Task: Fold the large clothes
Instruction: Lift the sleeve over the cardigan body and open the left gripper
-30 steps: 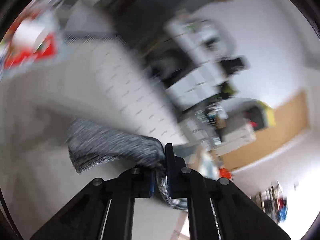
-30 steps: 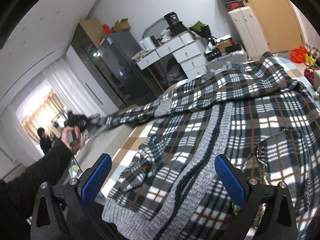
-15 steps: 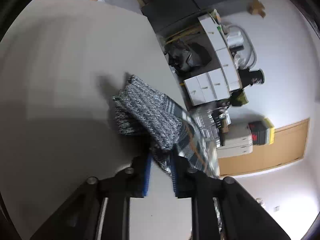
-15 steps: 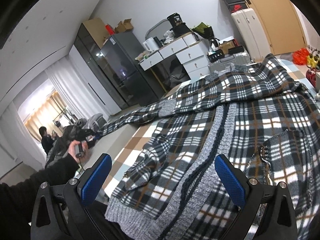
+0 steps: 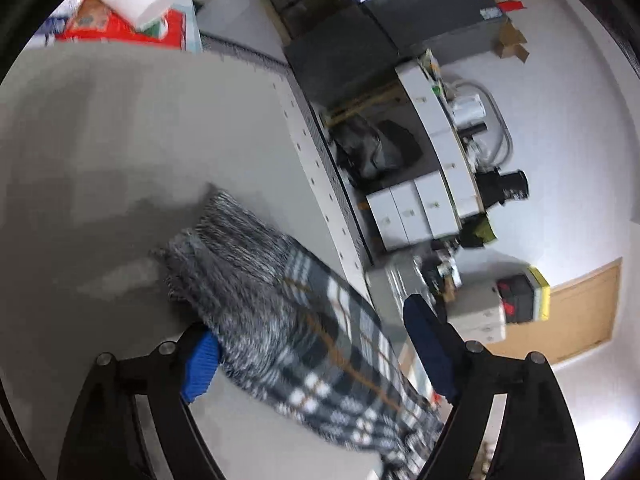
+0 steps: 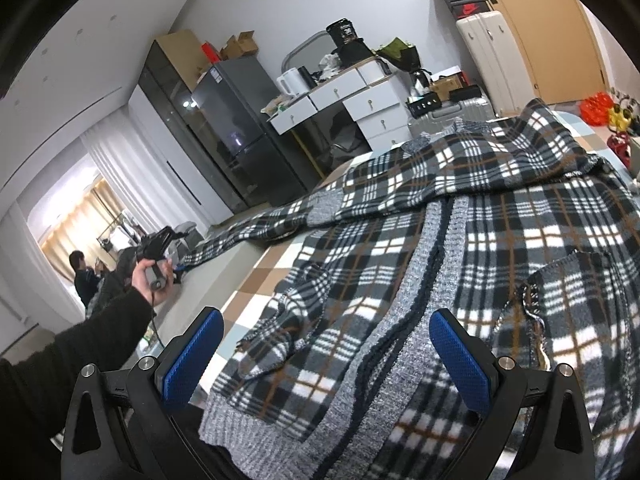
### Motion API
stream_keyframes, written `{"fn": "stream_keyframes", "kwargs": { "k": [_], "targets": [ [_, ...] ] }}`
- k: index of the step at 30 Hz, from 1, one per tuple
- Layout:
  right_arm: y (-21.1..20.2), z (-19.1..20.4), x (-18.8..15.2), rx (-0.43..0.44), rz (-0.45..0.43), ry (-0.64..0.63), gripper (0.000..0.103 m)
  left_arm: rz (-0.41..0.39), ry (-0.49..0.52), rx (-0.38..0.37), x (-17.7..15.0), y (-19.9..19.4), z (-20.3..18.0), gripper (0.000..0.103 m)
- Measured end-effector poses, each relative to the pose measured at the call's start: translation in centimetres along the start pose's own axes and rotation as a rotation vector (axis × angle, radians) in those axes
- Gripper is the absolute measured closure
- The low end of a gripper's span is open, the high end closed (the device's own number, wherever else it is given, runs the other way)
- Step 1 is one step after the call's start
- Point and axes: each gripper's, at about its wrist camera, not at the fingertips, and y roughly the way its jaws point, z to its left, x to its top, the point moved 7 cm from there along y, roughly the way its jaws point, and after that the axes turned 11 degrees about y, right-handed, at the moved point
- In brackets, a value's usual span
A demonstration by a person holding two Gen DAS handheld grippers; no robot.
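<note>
Sleeve laid out flat, both grippers open — the fold itself is yet to start.

Low in the right wrist view the right gripper point(image 6: 326, 354) hovers with blue pads spread wide over the grey ribbed placket point(image 6: 404, 320) of the plaid cardigan point(image 6: 500, 232), holding nothing; the garment fills the frame's centre and right, front side up on a checked cover point(image 6: 260, 276). To fold well, I judge it should pinch hem and shoulder together and carry the side across in one flat sweep — no dragging. Further off, at mid left, the left gripper point(image 6: 160, 240) sits by the far sleeve point(image 6: 248, 236). Its own view shows its jaws wide apart, the sleeve's grey cuff point(image 5: 224, 248) lying between them at lower centre, ungripped.
</note>
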Motion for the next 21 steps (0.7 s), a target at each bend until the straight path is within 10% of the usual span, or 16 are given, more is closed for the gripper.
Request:
{"fn": "stream_keyframes", "kwargs": {
  "k": [3,5,7,21],
  "targets": [
    [0.2,0.2,-0.1,0.003,0.01,-0.005,0.0,-0.032,0.043,0.072,0.1,0.1,0.3,0.024],
    [0.1,0.4,0.0,0.007,0.005,-0.012,0.0,-0.026,0.044,0.113,0.1,0.1,0.7,0.047],
    [-0.1,0.6,0.1,0.021,0.0,-0.013,0.0,0.012,0.067,0.111,0.0,0.8,0.3,0.098],
    [-2.7,1.8,1.3,0.072,-0.074,-0.024,0.0,-0.08,0.43,-0.098,-0.2,-5.6,-14.9,0.1]
  ]
}}
